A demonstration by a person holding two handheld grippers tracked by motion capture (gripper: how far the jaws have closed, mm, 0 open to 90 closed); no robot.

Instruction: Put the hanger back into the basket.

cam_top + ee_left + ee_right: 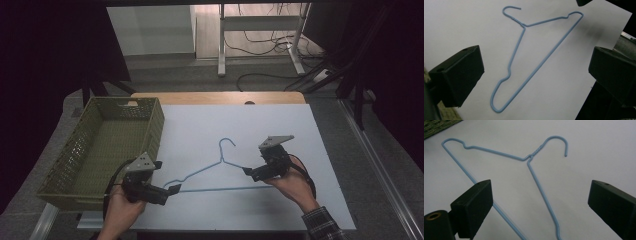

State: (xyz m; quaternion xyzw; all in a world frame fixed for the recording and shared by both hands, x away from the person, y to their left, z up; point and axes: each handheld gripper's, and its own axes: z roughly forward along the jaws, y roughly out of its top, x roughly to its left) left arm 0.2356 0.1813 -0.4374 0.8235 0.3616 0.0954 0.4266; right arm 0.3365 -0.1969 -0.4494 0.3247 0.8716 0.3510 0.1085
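Observation:
A light blue wire hanger lies flat on the white table top, hook pointing away from me. My left gripper hovers open at the hanger's left end. In the left gripper view the hanger lies between and beyond the wide-apart jaws, left gripper. My right gripper is open at the hanger's right end. The right gripper view has the hanger running between its spread jaws, right gripper. Neither gripper holds anything.
An olive-green plastic basket with latticed walls sits at the table's left edge, just behind my left gripper; its corner appears in the right gripper view. Beyond the table are a desk frame and floor cables.

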